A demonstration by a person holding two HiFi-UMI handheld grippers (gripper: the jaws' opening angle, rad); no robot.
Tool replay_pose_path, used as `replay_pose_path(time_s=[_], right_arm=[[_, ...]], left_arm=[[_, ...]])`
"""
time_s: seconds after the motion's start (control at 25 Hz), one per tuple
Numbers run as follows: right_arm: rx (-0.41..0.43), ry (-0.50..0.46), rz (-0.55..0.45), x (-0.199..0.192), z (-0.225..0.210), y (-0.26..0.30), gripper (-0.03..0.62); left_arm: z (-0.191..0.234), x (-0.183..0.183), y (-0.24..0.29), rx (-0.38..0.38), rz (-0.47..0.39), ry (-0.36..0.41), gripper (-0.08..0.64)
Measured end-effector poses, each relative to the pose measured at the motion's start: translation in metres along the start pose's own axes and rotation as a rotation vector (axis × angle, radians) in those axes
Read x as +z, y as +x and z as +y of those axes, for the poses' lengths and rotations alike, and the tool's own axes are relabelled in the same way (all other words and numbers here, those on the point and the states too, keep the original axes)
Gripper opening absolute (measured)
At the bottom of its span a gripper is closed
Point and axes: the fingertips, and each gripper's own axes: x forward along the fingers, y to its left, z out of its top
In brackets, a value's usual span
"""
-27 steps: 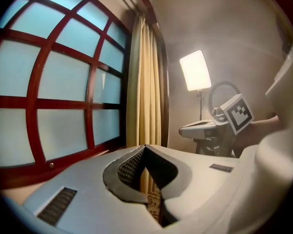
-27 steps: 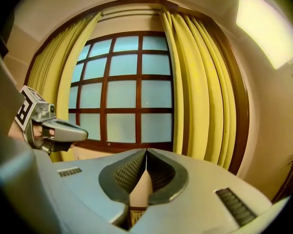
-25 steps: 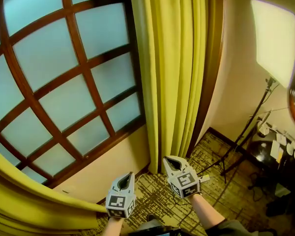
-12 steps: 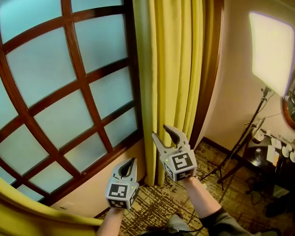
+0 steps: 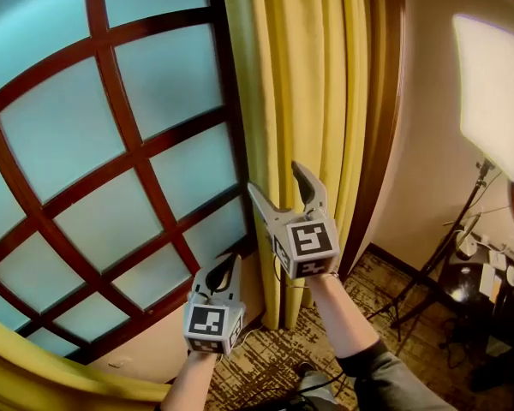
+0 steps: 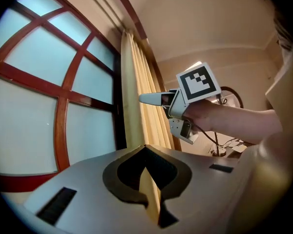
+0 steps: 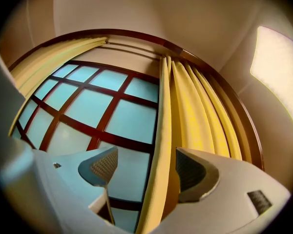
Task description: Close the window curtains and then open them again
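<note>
The right yellow curtain (image 5: 300, 92) hangs bunched beside the window (image 5: 111, 118) with its brown wooden grid. My right gripper (image 5: 277, 178) is raised at the curtain's inner edge; its jaws have just been opening. In the right gripper view the curtain's edge (image 7: 158, 145) runs between the open jaws of the right gripper (image 7: 146, 165), and the pads do not press on it. My left gripper (image 5: 225, 268) is lower and left, shut and empty, pointing at the window. The left gripper (image 6: 145, 151) looks towards the curtain (image 6: 136, 106) and the right gripper (image 6: 154, 99). The left curtain (image 5: 34, 375) sweeps across the bottom left.
A bright light panel (image 5: 497, 84) on a tripod stand (image 5: 458, 229) is at the right. Below it is a dark table (image 5: 471, 285) with small white things. A dark wooden frame (image 5: 381, 127) borders the curtain. Patterned carpet (image 5: 265, 358) lies underfoot.
Both grippers have risen. The right gripper went from shut to wide open and moved up to the curtain's inner edge. The left gripper stayed shut.
</note>
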Motion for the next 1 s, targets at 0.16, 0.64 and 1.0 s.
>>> replay_pose_path(time_s=[0.16, 0.64, 1.0], right_arm=[[-0.001, -0.023, -0.013, 0.024, -0.016, 0.041, 0.44], [0.109, -0.035, -0.139, 0.071, -0.043, 0.137, 0.442], [0.183, -0.017, -0.179, 0.086, -0.04, 0.173, 0.415]], left_arm=[[0.003, 0.023, 0.029, 0.024, -0.021, -0.004, -0.012], [0.022, 0.059, 0.119, 0.119, -0.086, -0.002, -0.012], [0.044, 0.046, 0.135, 0.2, -0.036, 0.035, -0.012]])
